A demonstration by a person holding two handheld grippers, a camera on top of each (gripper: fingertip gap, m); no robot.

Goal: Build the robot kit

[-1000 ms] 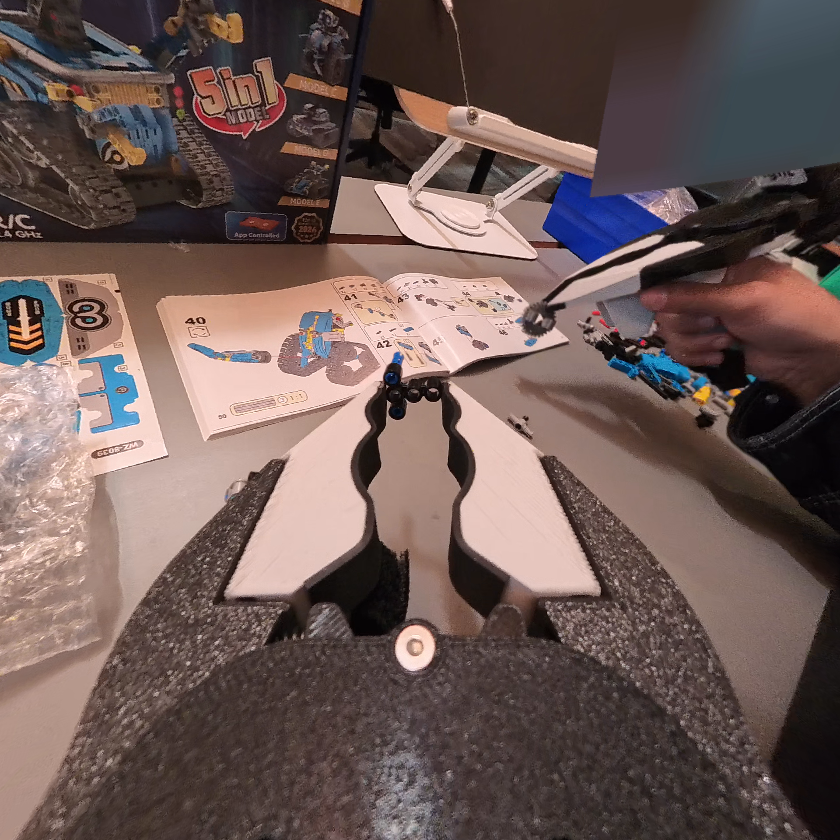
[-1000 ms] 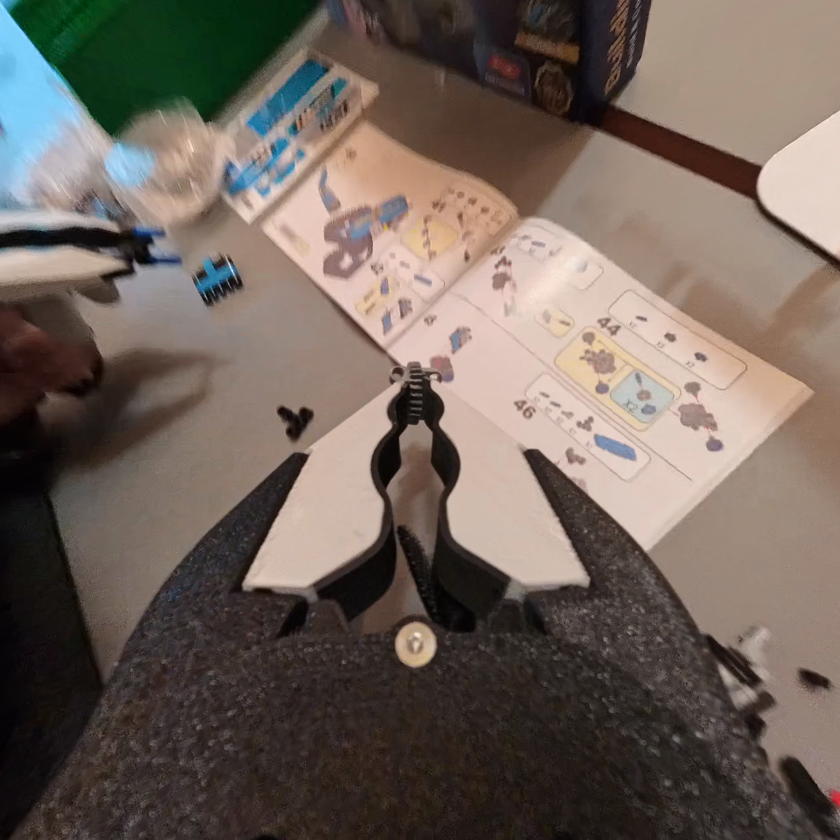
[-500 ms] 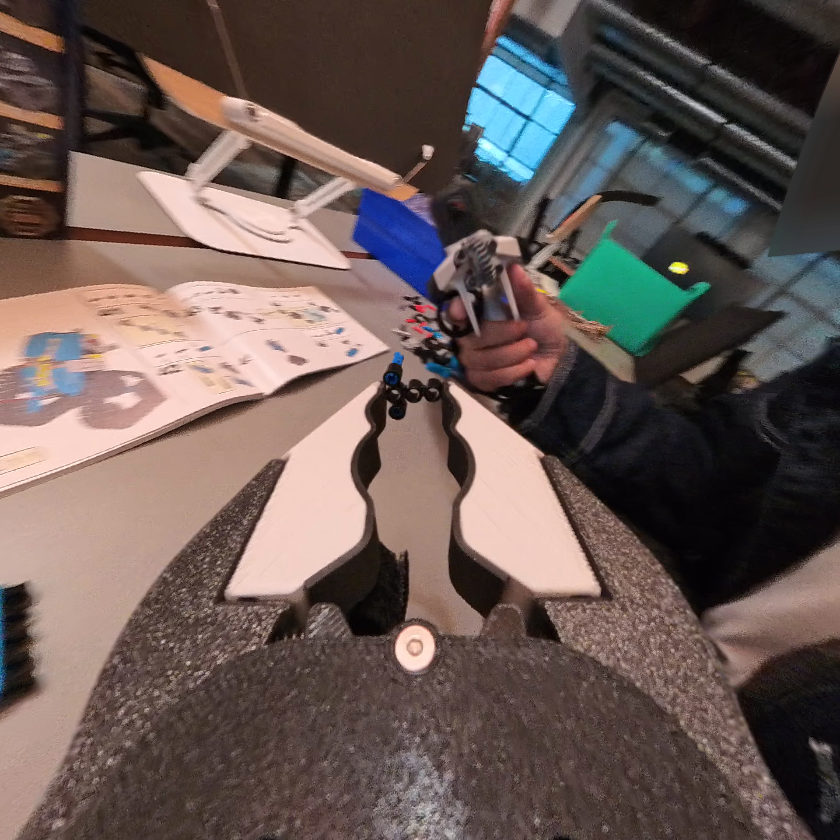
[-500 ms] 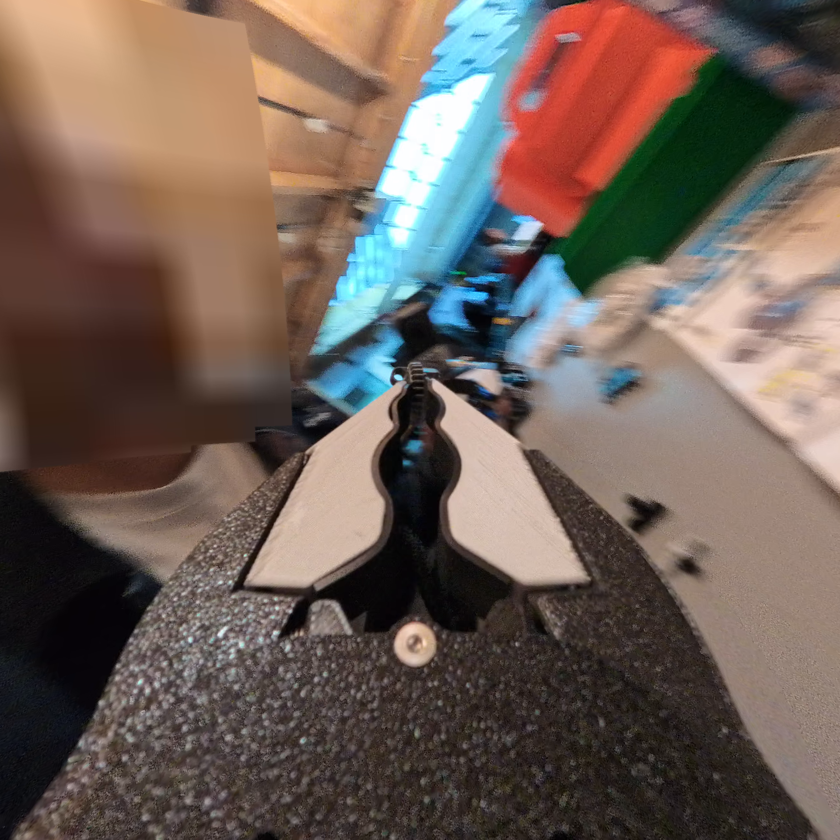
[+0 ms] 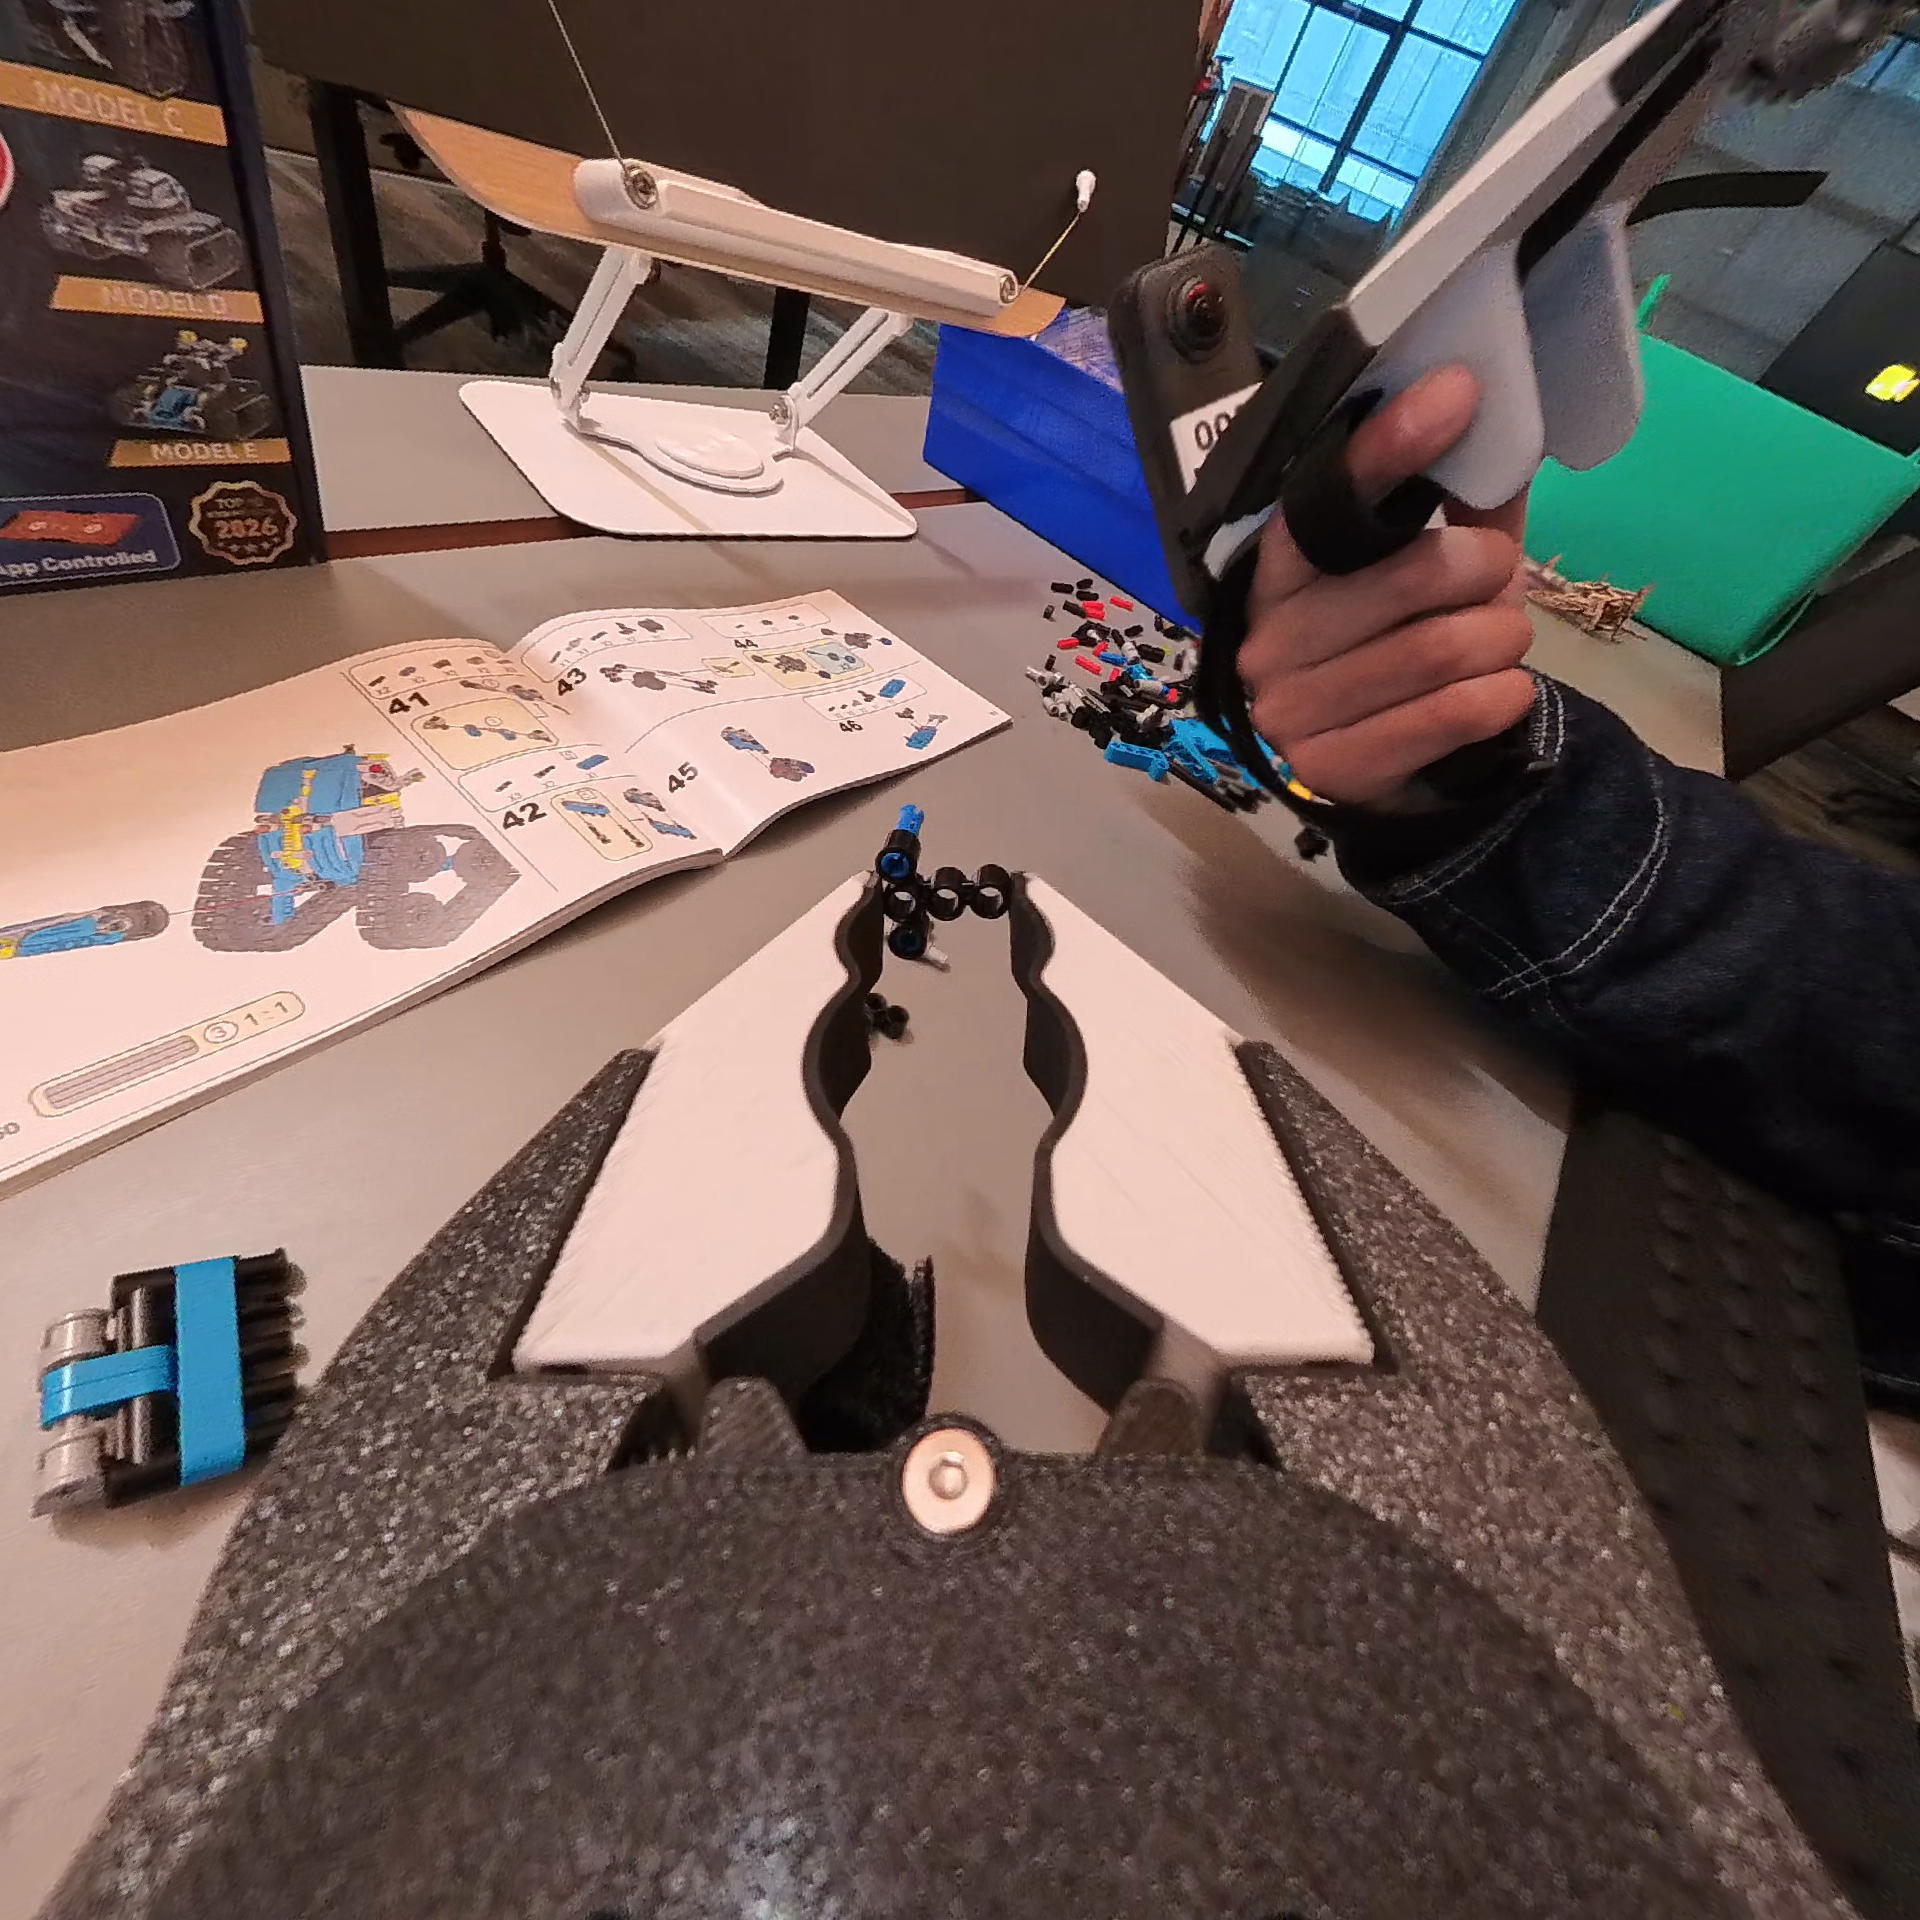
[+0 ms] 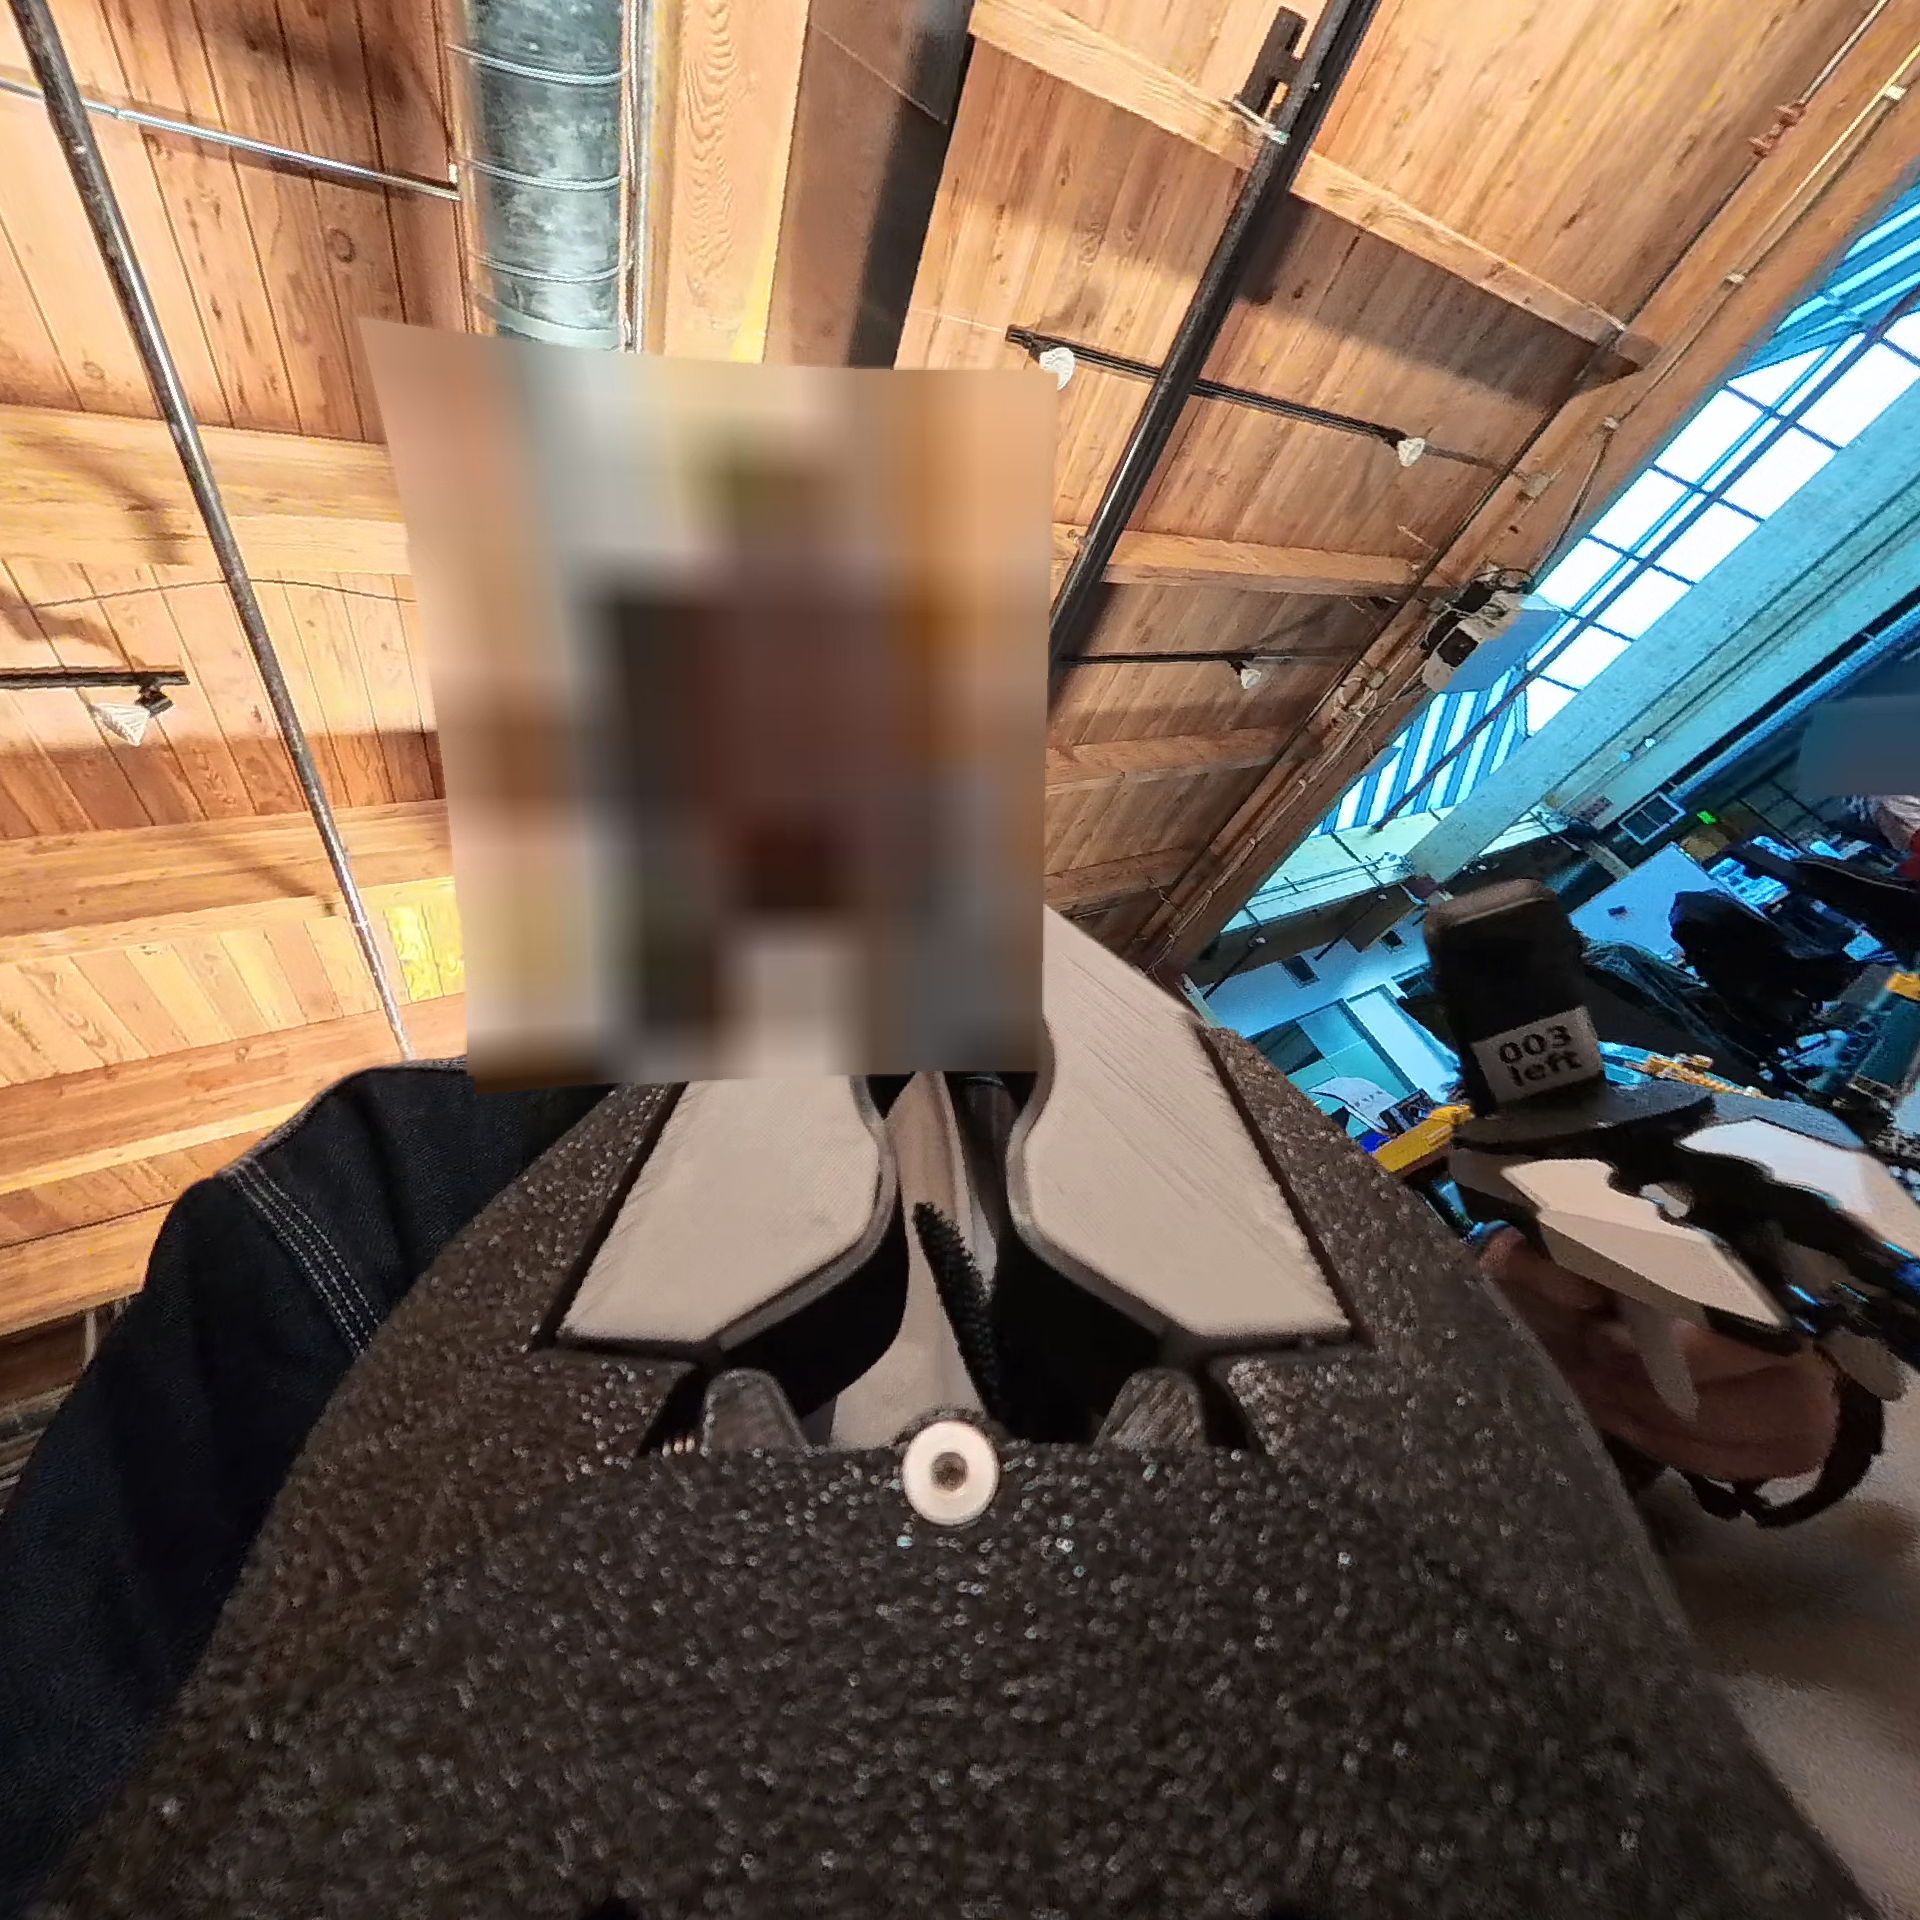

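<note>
L claw [image 5: 938, 891] still nipped nearly shut on small black connector [image 5: 964, 891] w/ blue pins, just above tabletop [image 5: 1195, 997], near booklet [image 5: 499, 790]. R claw [image 5: 1455, 270] has swung up off tabletop, now aimed at ceiling; tips hidden, so can't tell its grip.

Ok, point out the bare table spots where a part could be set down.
Bare grey table lies right of the left gripper, between the open instruction booklet and the denim sleeve; also between the booklet and the blue-banded track piece. Crowded: the loose parts pile by the blue bin.
</note>
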